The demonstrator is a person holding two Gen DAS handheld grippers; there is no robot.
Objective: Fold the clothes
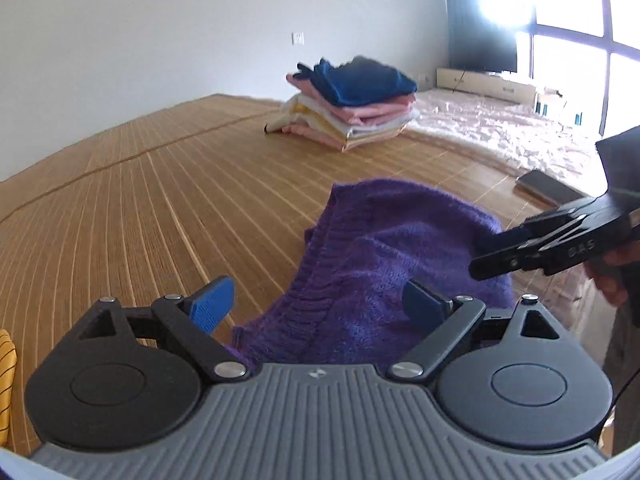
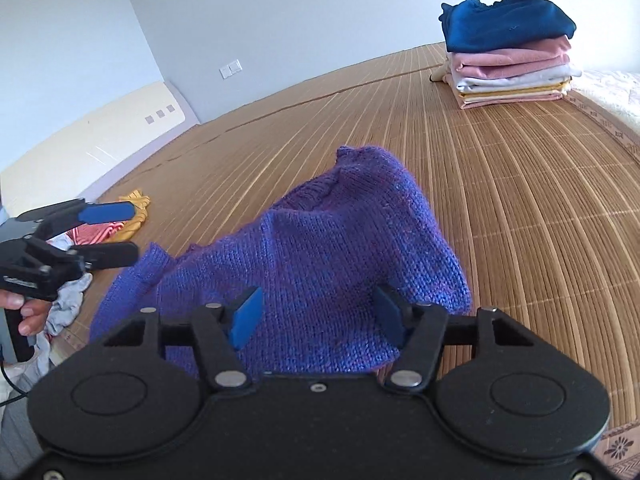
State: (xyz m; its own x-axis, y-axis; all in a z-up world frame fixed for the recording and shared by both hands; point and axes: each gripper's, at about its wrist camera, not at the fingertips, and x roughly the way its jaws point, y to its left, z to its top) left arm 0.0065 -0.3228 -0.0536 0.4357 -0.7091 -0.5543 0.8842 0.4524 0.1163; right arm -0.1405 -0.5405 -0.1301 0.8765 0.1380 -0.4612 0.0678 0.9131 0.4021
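Broadly, the bamboo mat (image 2: pixel 520 200) covered the bed and carried everything. At its far side stood the stack of folded clothes (image 2: pixel 508 64), well apart from the work. A loose heap of unfolded garments (image 2: pixel 120 224) lay at the mat's left edge, near the left tool. The purple knit sweater (image 2: pixel 320 248) sat bunched and humped directly ahead of both tools, its ribbed hem (image 1: pixel 320 264) toward the left side; no clear long axis could be read from the crumpled shape.

Right gripper (image 2: pixel 316 314): jaws spread wide, straddling the sweater's near edge, nothing clamped. Left gripper (image 1: pixel 320 304): also wide, sweater between and under the pads, not pinched. Judged: both were about equally close to the cloth, the right slightly deeper over it. Next move likely needs each tool to close on a near edge and pull the garment flat.
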